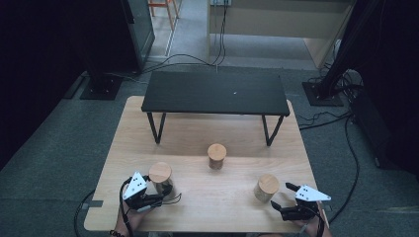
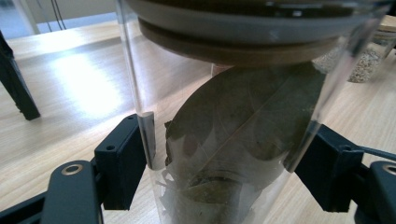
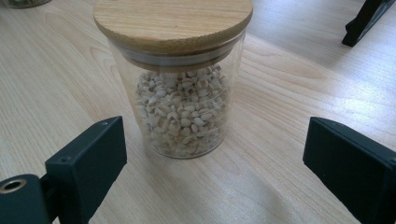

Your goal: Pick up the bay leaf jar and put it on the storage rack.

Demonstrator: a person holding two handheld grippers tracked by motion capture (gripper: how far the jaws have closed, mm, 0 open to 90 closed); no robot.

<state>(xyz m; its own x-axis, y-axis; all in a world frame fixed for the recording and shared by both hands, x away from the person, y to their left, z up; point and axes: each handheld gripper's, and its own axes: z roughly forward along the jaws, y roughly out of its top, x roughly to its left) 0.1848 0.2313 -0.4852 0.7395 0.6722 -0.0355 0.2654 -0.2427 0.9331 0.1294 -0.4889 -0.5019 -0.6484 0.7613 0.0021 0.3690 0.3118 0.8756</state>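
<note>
Three lidded glass jars stand on the worktop (image 1: 123,163), with a low black shelf (image 1: 215,93) behind them; read the figure from left to right.

At left, your left gripper (image 1: 157,194) has its fingers (image 2: 120,161) closed on the jar of bay leaves (image 1: 160,178), one pad on each side of the glass wall below the wooden lid (image 1: 160,172). The jar stands upright near the front left of the worktop. Glass is smooth, so hold this grip low and level, keep the pads square to the wall, and lift straight up before you carry the jar anywhere; a tilt would let the jar turn between the pads.

At centre, the third jar (image 1: 217,156) stands alone, just in front of the shelf and well apart from both grippers. Steer the held jar clear of it.

At right, your right gripper (image 1: 282,196) has its fingers (image 3: 88,161) wide open, with the jar of pale grains (image 3: 183,91) in front of them and not yet between the pads. That jar stands upright near the front right. If you take it next, push forward until the wall sits midway between the pads, below the lid's rim, and only then close.
</note>
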